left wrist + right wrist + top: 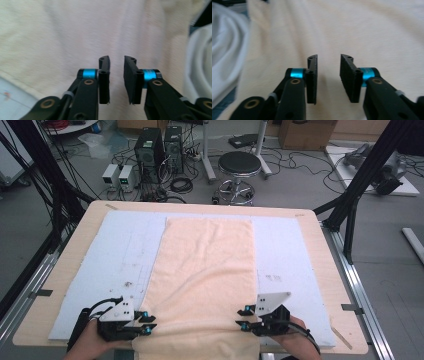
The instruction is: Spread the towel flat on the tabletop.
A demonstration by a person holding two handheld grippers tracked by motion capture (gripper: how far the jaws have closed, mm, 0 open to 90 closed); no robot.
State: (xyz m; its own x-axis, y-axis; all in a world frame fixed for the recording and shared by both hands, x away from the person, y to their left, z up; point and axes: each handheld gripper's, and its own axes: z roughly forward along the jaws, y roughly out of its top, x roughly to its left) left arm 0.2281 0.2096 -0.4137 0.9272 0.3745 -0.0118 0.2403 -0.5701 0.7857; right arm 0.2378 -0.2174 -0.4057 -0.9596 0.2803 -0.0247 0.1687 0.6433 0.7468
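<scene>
A cream towel [205, 270] lies flat and lengthwise down the middle of the table, its near end hanging over the front edge. My left gripper [149, 322] sits at the towel's near left edge, jaws apart and pointing right over the cloth. In the left gripper view the open left gripper [116, 65] has only towel [75, 32] behind the gap. My right gripper [242, 318] is at the towel's near right edge, pointing left. The right gripper view has the right gripper [328, 62] open above the towel [352, 27], nothing held.
A pale blue mat [120, 255] covers the wooden table [327, 265] under the towel. White fabric [224, 45] is bunched at the left of the right gripper view. Behind the table stand a round stool [239, 167], computer cases [150, 150] and cables on the floor.
</scene>
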